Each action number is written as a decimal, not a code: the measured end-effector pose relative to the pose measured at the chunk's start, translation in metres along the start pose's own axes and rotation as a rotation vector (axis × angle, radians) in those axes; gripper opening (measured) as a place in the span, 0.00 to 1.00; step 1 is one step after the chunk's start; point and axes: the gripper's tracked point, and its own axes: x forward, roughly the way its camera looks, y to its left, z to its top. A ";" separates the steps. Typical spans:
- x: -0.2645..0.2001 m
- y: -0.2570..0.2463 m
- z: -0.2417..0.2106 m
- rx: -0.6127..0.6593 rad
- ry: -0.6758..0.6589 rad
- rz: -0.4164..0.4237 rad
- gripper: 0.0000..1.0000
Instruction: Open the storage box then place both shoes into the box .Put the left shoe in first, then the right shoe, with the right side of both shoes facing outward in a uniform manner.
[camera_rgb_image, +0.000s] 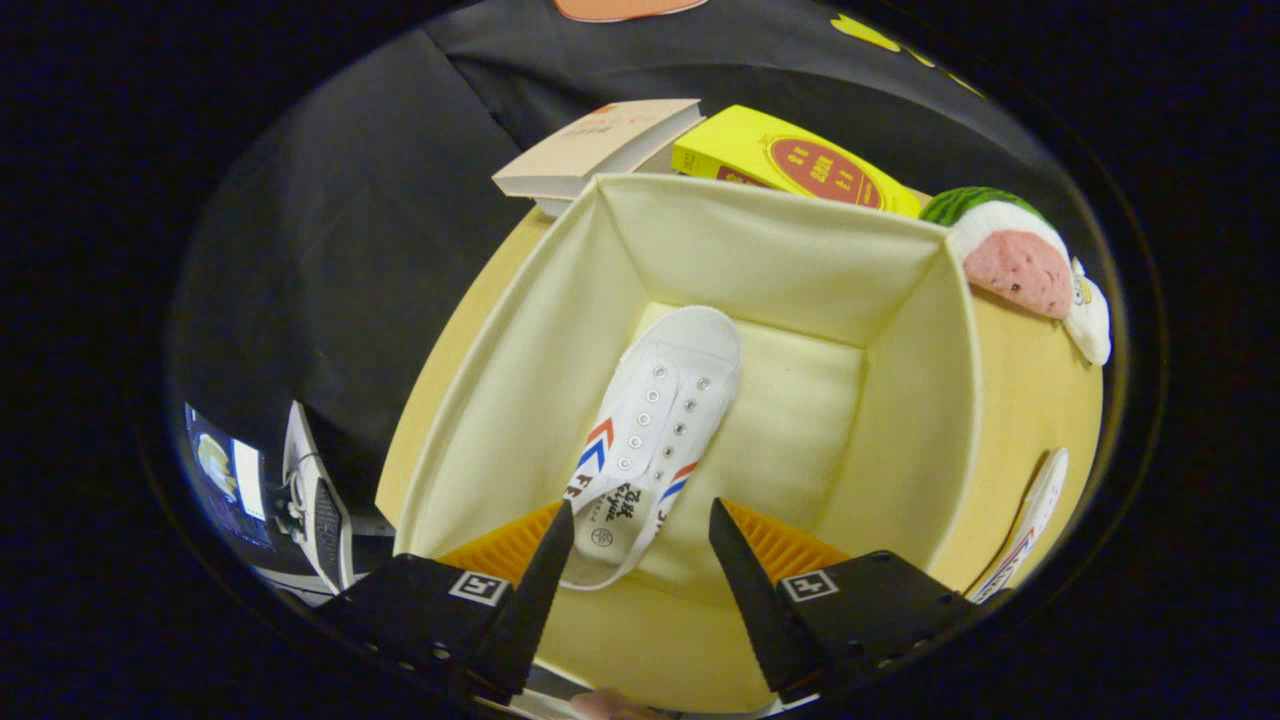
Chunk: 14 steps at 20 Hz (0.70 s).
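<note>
An open cream fabric storage box (560, 330) stands on the round wooden table (1040, 420). Inside it lies a white canvas shoe (660, 420) with red and blue chevrons, its toe pointing to the far wall and its heel just ahead of my fingers. My gripper (640, 520) hovers open above the box's near side, the fingers spread to either side of the shoe's heel without touching it. A second white shoe (1030, 520) lies on the table outside the box, beyond its right wall, mostly hidden.
Behind the box sit a beige book (590, 150) and a yellow box (790, 165). A watermelon-slice plush toy (1010, 255) lies at the back right of the table. A monitor and equipment (260, 490) stand off the table beyond the box's left wall.
</note>
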 end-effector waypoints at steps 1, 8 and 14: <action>-0.016 0.002 -0.001 -0.004 -0.022 0.024 0.88; -0.121 -0.032 -0.016 0.009 -0.148 0.099 0.96; -0.168 -0.129 -0.045 0.102 -0.196 0.026 0.96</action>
